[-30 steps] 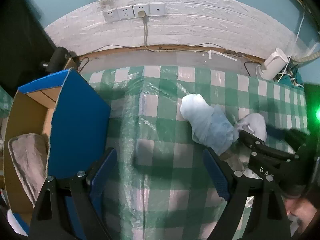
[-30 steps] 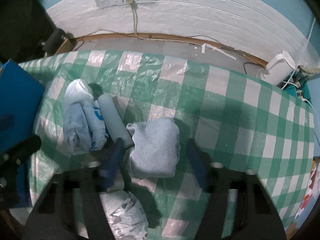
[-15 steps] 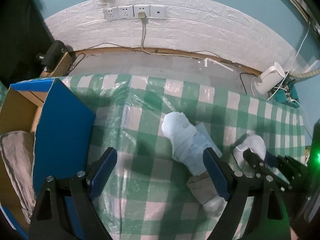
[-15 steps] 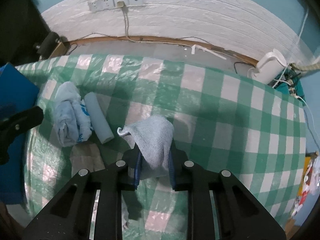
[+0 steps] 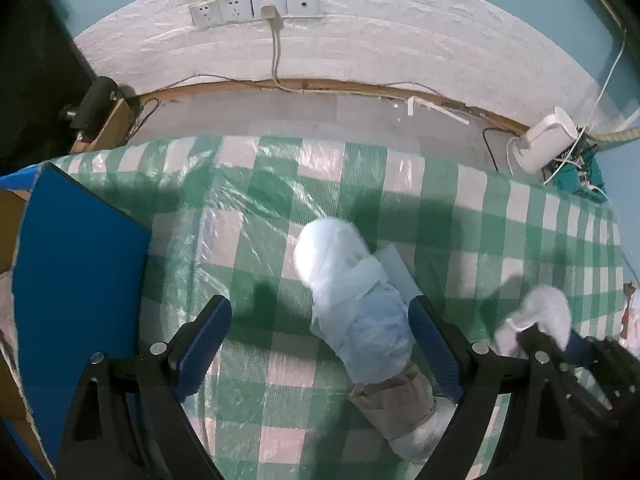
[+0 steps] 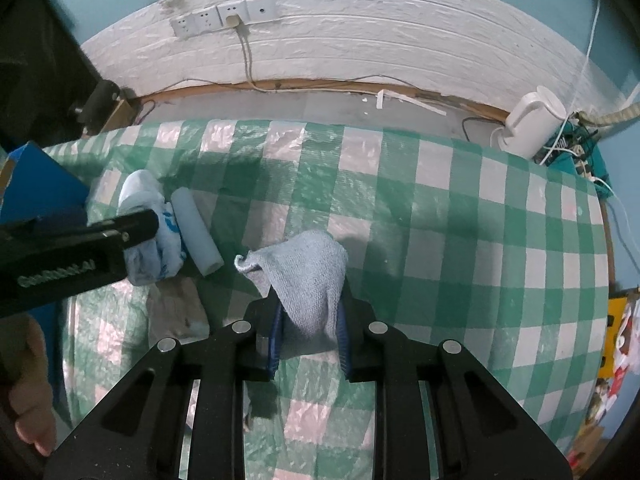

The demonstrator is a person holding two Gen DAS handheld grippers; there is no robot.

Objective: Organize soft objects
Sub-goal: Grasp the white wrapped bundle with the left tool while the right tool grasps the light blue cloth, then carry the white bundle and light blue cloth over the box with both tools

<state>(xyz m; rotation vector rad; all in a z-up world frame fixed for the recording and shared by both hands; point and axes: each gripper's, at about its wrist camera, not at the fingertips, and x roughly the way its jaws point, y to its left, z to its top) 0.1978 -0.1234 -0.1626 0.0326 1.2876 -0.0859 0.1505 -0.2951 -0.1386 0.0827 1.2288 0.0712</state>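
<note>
- Right gripper (image 6: 308, 330), low centre of the right wrist view, has just closed and clamps the blue-grey cloth (image 6: 306, 276).
- Left gripper (image 5: 320, 344) gapes wide around the pale bundle (image 5: 356, 300) on the checked tablecloth (image 5: 460, 220), centre frame.

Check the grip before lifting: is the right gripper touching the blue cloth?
Touching. The right wrist view shows the right gripper shut, both pads pressed against the blue cloth pinched between them.

Even, dim, cool indoor light; soft shadows and plastic glare on the worktop (image 5: 400, 184); fisheye bends the wall (image 6: 360, 40), corners black.
</note>
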